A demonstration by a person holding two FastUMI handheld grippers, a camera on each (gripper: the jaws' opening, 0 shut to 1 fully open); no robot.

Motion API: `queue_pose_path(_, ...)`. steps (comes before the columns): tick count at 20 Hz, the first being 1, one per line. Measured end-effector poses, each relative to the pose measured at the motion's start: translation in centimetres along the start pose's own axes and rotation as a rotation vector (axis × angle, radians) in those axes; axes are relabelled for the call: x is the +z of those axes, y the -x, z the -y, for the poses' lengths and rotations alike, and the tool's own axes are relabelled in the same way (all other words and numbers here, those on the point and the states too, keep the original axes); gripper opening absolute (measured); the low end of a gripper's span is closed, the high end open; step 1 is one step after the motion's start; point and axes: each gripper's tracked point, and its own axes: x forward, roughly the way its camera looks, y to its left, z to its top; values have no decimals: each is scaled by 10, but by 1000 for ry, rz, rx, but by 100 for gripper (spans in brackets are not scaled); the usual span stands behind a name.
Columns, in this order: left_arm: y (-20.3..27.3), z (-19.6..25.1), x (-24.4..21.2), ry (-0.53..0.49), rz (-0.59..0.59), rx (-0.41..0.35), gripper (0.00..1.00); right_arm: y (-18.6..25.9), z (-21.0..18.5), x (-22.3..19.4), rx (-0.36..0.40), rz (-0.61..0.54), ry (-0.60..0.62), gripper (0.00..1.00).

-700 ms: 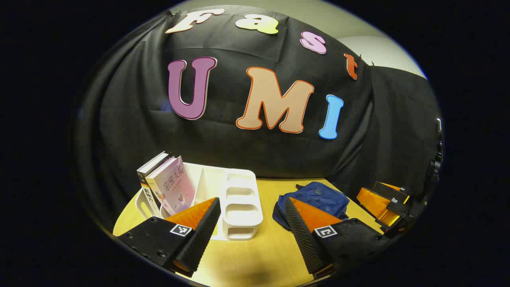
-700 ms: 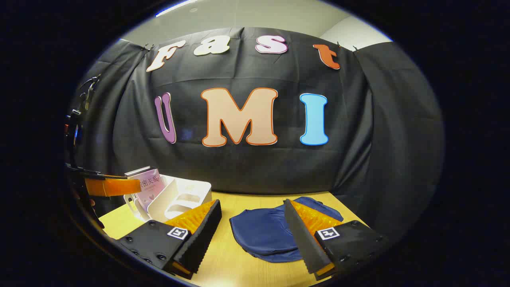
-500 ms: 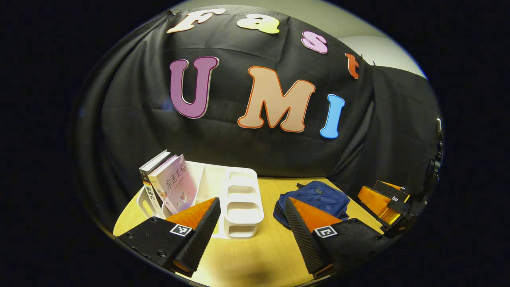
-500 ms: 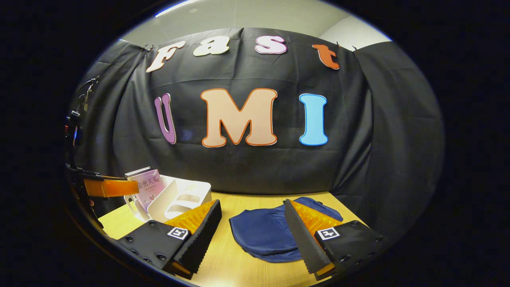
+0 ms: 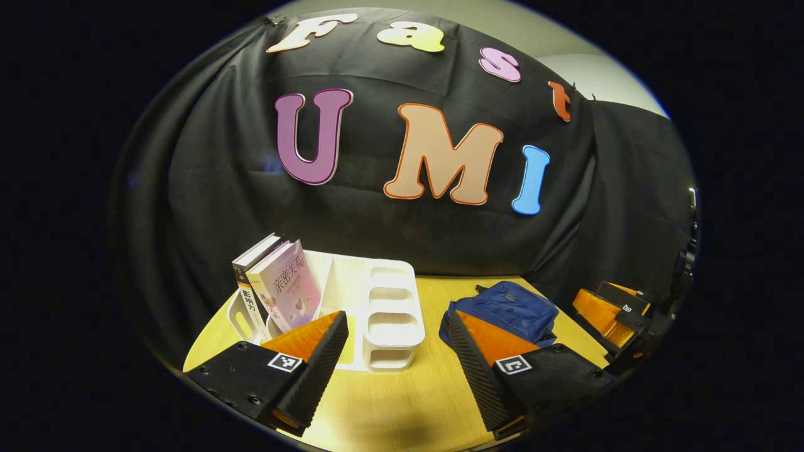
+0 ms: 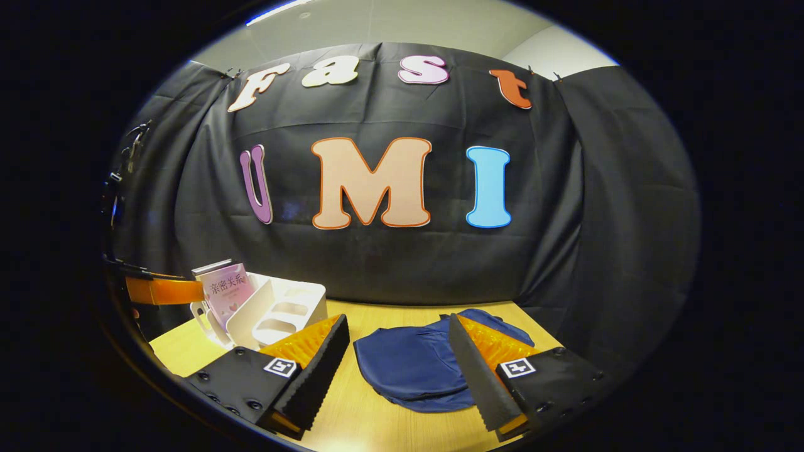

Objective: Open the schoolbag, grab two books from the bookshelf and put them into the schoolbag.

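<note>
Above the wooden table (image 5: 402, 402), the left gripper (image 5: 397, 351) and right gripper (image 6: 398, 355) both hover with jaws spread wide, holding nothing. Two books (image 5: 276, 289) lean in the white bookshelf (image 5: 389, 314) at the left; the blue schoolbag (image 6: 408, 367) lies flat to its right, before the black cloth wall.

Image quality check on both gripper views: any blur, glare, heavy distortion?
Left gripper view: sharp, strong fisheye bend on the table edge; soft shadow on the wood near the left gripper; pink book cover legible. Right gripper view: sharp too, schoolbag evenly lit, bright ceiling strip at the top, no glare on the bookshelf.
</note>
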Motion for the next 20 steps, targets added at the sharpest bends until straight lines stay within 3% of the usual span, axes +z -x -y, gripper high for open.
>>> queue_pose_path(5,-1,-4,-1,12,1,20,95,-4,29,-18,-58,-20,44,100)
queue_pose_path(9,-1,-5,0,-7,9,37,95,-11,69,-51,-169,-71,192,98)
queue_pose_path(13,-3,-7,-2,-4,-2,47,95,-19,97,-85,-228,-129,311,97)
queue_pose_path(17,-5,-8,-6,14,-16,63,95,-28,117,-126,-257,-197,491,97)
queue_pose_path(20,-3,-13,-6,7,-20,88,92,-35,115,-146,-234,-223,655,98)
